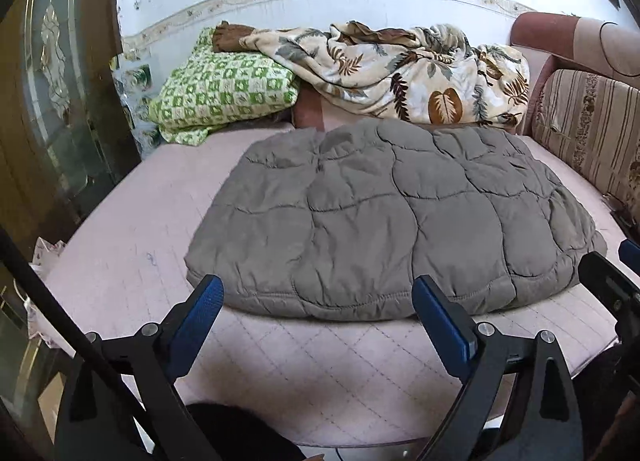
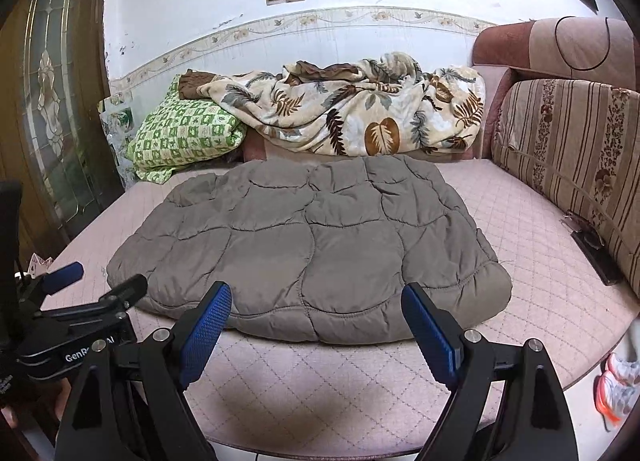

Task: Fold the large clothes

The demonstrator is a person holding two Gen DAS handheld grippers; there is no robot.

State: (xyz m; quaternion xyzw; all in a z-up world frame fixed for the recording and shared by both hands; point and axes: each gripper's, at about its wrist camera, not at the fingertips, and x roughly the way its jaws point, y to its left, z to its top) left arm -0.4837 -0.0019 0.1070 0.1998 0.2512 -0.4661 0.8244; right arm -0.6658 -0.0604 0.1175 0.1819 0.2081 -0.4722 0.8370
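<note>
1. Blue-padded fingers (image 1: 200, 313) of the left gripper (image 1: 316, 303) stand spread wide with nothing between them, held above the near strip of the pink quilted mattress (image 1: 120, 261).
2. Blue pads on the right gripper (image 2: 316, 311) are likewise spread wide and hold nothing, poised just short of the near edge of the garment.
3. Grey-brown quilted coat (image 2: 304, 249) lies folded flat in the middle of the mattress, its long axis running left to right. It is puffy, stitched in wavy panels, with rounded near corners; no sleeve or collar can be made out, so which end is the top is unclear.
4. Right of it, a striped cushion (image 2: 568, 149) leans at the mattress edge.
5. Beyond it lie a green checked pillow (image 2: 184, 137) at far left and a leaf-print blanket (image 2: 360, 117) bunched against the wall.
</note>
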